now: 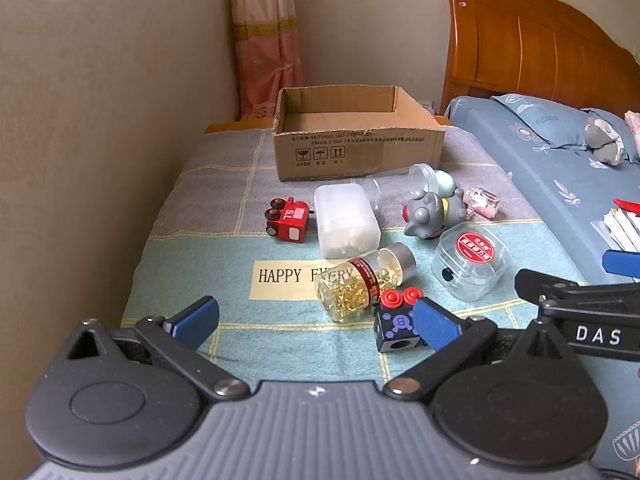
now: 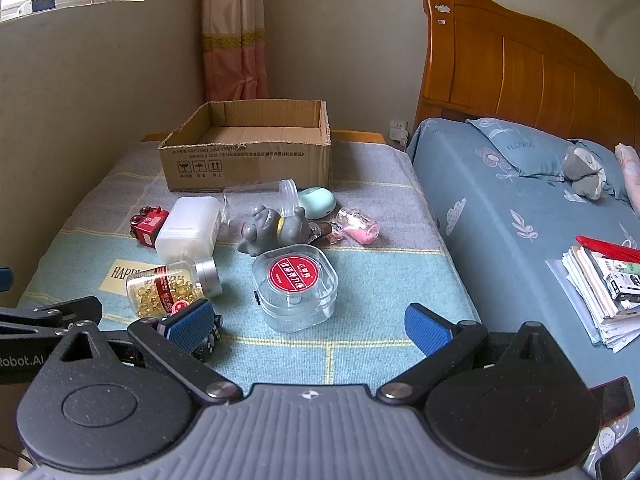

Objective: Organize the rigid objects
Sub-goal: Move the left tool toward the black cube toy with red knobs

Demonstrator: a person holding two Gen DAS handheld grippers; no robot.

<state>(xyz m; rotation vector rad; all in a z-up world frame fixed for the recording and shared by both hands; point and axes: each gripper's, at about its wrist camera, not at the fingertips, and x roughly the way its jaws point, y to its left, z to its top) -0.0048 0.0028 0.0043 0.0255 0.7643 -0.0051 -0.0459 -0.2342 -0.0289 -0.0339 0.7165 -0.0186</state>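
An open cardboard box (image 1: pixel 356 152) (image 2: pixel 248 160) stands at the far end of a blanket-covered table. In front of it lie a red toy train (image 1: pixel 287 220) (image 2: pixel 147 222), a white plastic case (image 1: pixel 346 219) (image 2: pixel 188 229), a capsule bottle (image 1: pixel 362 284) (image 2: pixel 172 284), a black toy block with red knobs (image 1: pixel 394 322), a grey figurine (image 1: pixel 432 212) (image 2: pixel 272 228), a clear round-cornered case with a red label (image 1: pixel 472 264) (image 2: pixel 294 286), a clear jar (image 1: pixel 400 186) and a pink vial (image 2: pixel 358 225). My left gripper (image 1: pixel 316 322) is open, just short of the bottle and block. My right gripper (image 2: pixel 308 326) is open, just before the clear case.
A wall runs along the table's left side. A bed (image 2: pixel 520 216) with a wooden headboard (image 2: pixel 520 76) adjoins on the right, with a stack of papers (image 2: pixel 600 284) and a grey plush (image 2: pixel 584 172). A mint case (image 2: pixel 317 202) lies near the box.
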